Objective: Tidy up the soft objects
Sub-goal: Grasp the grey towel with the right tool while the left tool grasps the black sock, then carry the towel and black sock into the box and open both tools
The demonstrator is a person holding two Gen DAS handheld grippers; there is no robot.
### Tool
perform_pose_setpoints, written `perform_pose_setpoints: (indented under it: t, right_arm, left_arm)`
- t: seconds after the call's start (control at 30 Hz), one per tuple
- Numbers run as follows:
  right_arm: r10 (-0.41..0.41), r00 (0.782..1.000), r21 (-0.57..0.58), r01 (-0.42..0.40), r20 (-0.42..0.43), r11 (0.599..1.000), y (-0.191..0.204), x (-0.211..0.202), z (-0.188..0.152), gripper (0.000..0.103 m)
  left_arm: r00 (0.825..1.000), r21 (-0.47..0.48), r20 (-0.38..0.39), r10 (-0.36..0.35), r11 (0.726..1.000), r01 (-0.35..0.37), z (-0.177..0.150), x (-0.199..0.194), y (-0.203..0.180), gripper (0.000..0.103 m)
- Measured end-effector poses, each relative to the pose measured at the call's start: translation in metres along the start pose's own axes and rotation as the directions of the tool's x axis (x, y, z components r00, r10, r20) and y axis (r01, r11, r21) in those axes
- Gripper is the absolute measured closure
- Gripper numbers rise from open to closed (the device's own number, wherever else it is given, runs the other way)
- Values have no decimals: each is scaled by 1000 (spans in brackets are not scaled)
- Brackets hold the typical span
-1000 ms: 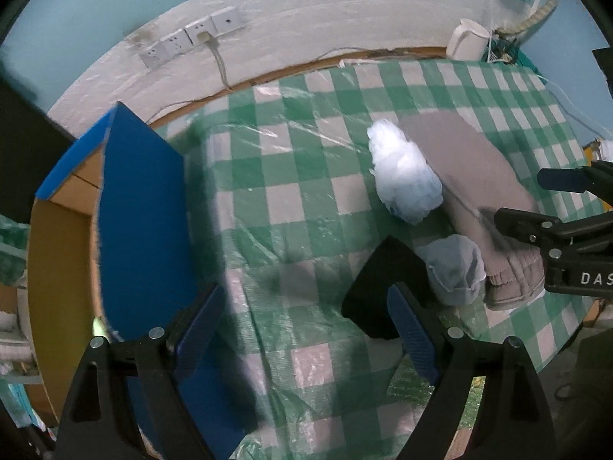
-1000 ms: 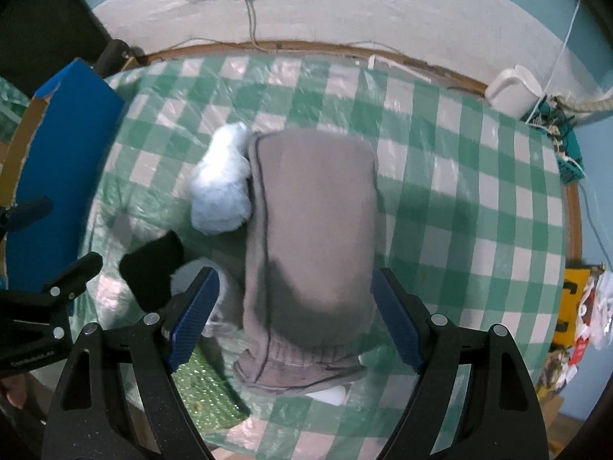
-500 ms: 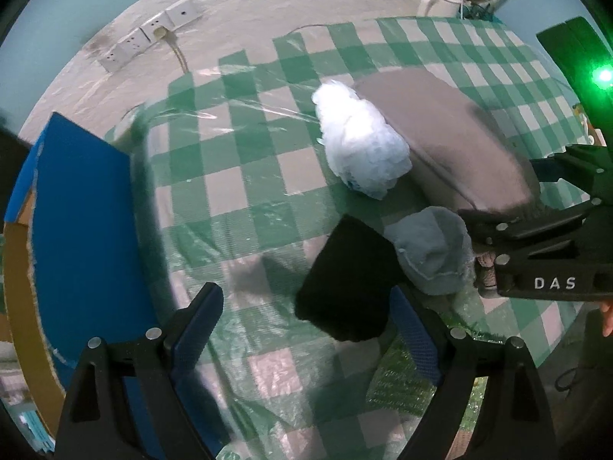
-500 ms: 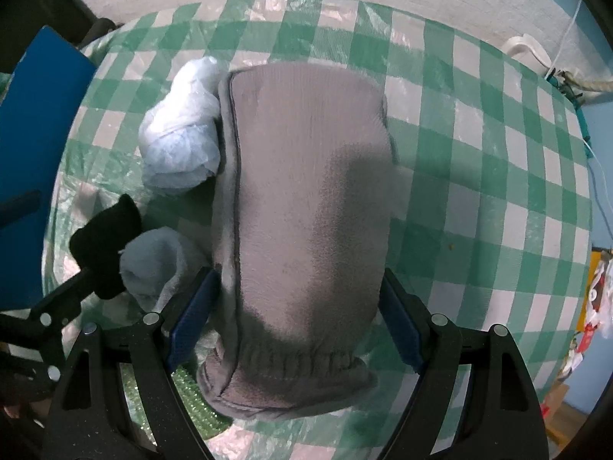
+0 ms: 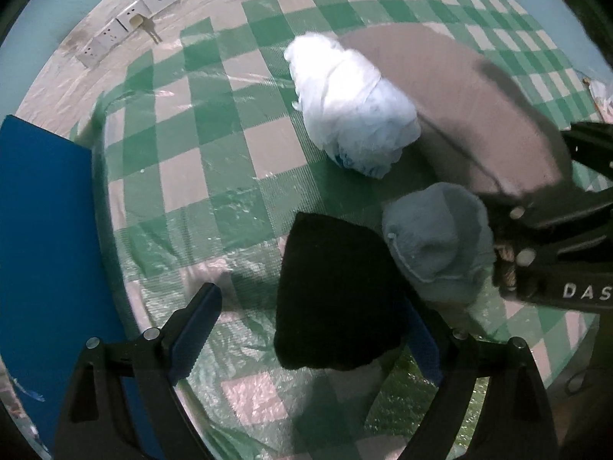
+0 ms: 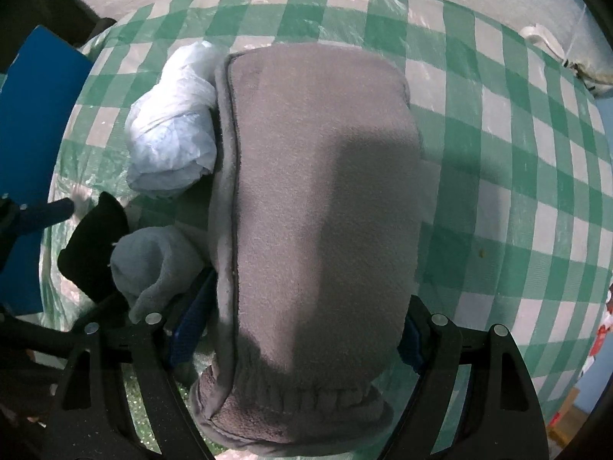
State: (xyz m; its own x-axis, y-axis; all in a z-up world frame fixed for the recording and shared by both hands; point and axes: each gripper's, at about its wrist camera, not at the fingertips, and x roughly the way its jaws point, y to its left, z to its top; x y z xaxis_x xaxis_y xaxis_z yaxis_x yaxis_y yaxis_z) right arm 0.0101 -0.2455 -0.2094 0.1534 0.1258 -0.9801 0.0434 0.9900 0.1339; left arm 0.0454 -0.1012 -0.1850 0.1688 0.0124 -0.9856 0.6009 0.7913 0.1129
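Green-and-white checked plastic sheeting covers the desk, with a pale wall and a strip of sockets behind it and a blue board along the left edge. Seen from the left wrist, the left claw stands wide around a black knitted bundle, which lies nearer its right finger; the left pad is clear of it. Just beside the bundle sits a pale blue-grey rolled sock, and farther back lies a crumpled white plastic-wrapped bundle, touching the long grey fleece piece. From the right wrist, the right claw straddles that grey fleece piece, a folded garment with a dark seam down its left side and a gathered elastic cuff at the near end; its jaws are closing with the fleece between them, and whether the pads press it yet I cannot tell. Left of it lie the white bundle, the rolled sock and the black bundle.
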Motion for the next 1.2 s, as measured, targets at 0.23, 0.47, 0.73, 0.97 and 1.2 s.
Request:
perform_pose_setpoints:
  t: [0.23, 0.47, 0.73, 0.97, 1.2]
  right_arm:
    - [7, 1000, -44, -6, 10, 999, 7, -2, 4, 65]
    - [-26, 999, -52, 28, 29, 998, 4, -16, 12, 79]
    - [-46, 996, -33, 49, 72, 998, 13, -46, 10, 79]
    - [-55, 992, -32, 59, 112, 998, 11, -72, -4, 79]
    - [-39, 987, -34, 45, 153, 998, 12, -92, -6, 79]
  left_arm:
    - [999, 15, 39, -1, 1000, 0, -6, -11, -5, 51]
    - [997, -6, 62, 47, 999, -46, -8, -20, -6, 61]
    - [991, -33, 109, 81, 996, -78, -14, -43, -6, 63]
    - [983, -47, 146, 114, 993, -109, -21, -64, -5, 63]
    - [977, -78, 166, 133, 990, -121, -26, -78, 3, 63]
